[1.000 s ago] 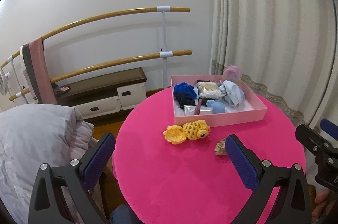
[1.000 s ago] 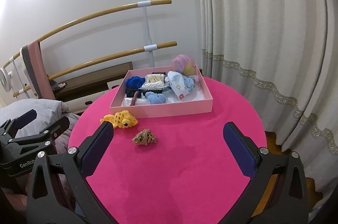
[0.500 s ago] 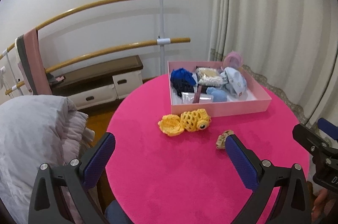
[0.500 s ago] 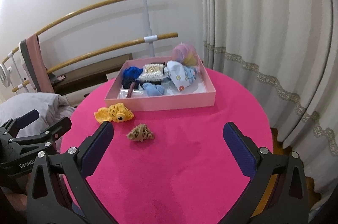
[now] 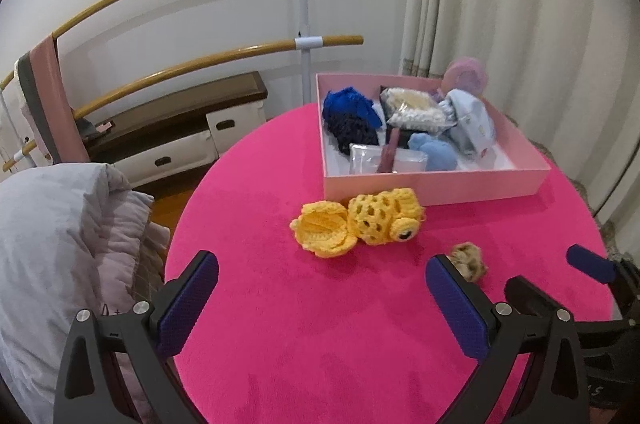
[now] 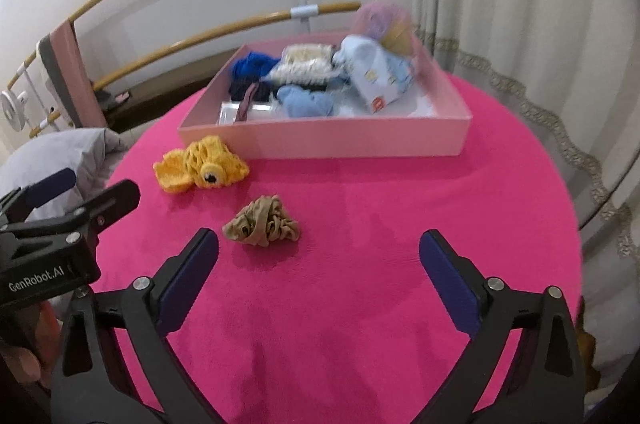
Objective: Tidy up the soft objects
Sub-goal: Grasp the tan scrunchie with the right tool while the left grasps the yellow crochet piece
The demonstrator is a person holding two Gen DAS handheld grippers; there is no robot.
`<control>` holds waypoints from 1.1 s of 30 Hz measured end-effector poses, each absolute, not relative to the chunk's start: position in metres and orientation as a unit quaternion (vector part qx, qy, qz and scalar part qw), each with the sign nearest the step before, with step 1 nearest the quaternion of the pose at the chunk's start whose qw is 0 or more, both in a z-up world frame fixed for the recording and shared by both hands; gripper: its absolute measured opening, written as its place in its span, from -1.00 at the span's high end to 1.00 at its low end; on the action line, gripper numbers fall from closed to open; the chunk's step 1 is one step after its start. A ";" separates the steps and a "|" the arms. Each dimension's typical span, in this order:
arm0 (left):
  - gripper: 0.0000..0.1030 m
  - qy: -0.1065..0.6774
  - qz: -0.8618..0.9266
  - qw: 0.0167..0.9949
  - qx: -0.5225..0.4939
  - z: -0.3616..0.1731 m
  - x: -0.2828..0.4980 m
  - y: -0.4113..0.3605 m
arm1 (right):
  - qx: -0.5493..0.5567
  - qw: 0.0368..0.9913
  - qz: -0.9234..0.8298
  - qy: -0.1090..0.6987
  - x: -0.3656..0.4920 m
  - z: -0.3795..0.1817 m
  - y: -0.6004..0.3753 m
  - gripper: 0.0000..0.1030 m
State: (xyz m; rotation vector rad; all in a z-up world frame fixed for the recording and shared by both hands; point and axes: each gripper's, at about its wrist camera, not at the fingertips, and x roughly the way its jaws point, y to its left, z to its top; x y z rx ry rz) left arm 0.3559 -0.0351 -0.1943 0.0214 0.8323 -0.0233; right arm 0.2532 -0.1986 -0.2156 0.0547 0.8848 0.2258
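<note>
Lying loose on the pink tablecloth point(image 6: 360, 304), the tan scrunchie point(image 6: 262, 226) sits just ahead of the right gripper point(image 6: 318, 278) and a little toward its left finger, so this is the hand better placed for it. That gripper's jaws stand wide but are beginning to close, with nothing between the pads yet. The scrunchie's longer side runs roughly across the picture, about in line with the gap between the fingers (the right view is somewhat blurred, so its exact lie is uncertain).

The left gripper point(image 5: 320, 298) is also spread wide and empty; straight ahead of it lies the yellow crocheted fish point(image 5: 358, 222), its length running sideways across the gap, tail to the left and eye to the right. The fish rests just in front of the pink box point(image 5: 436, 188), which already holds several soft things. From the left view the scrunchie peeks out just beyond that gripper's right finger.
</note>
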 end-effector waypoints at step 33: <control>-1.00 0.437 -0.038 0.898 0.010 -0.251 0.426 -0.049 | 0.024 0.880 0.146 0.452 0.293 -0.254 -0.188 0.58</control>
